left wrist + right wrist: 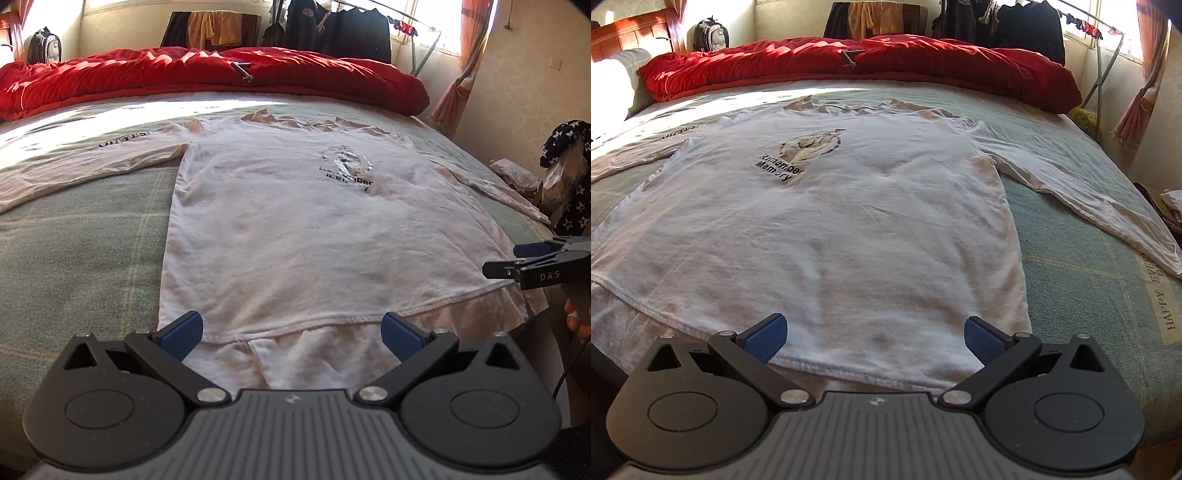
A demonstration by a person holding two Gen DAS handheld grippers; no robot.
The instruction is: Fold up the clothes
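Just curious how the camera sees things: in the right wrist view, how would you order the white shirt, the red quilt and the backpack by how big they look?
1. white shirt, nearest, so flattered
2. red quilt
3. backpack, far back, so shrunk

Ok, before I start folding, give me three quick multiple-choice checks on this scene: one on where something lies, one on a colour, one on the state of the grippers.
1. Where does the white long-sleeved shirt lie?
A. Spread flat on the bed
B. Hung on the drying rack
C. Bunched on the floor

2. What colour is the duvet at the far end of the bed?
A. Green
B. Red
C. Black

3. How do the left gripper and right gripper stand?
A. Both open, holding nothing
B. Both shut on the hem
C. Left shut, right open

Answers: 1 A, both sleeves lie stretched out on the bedcover; 2 B, it is bright red in both views; 3 A, blue pads stand wide apart above the hem.
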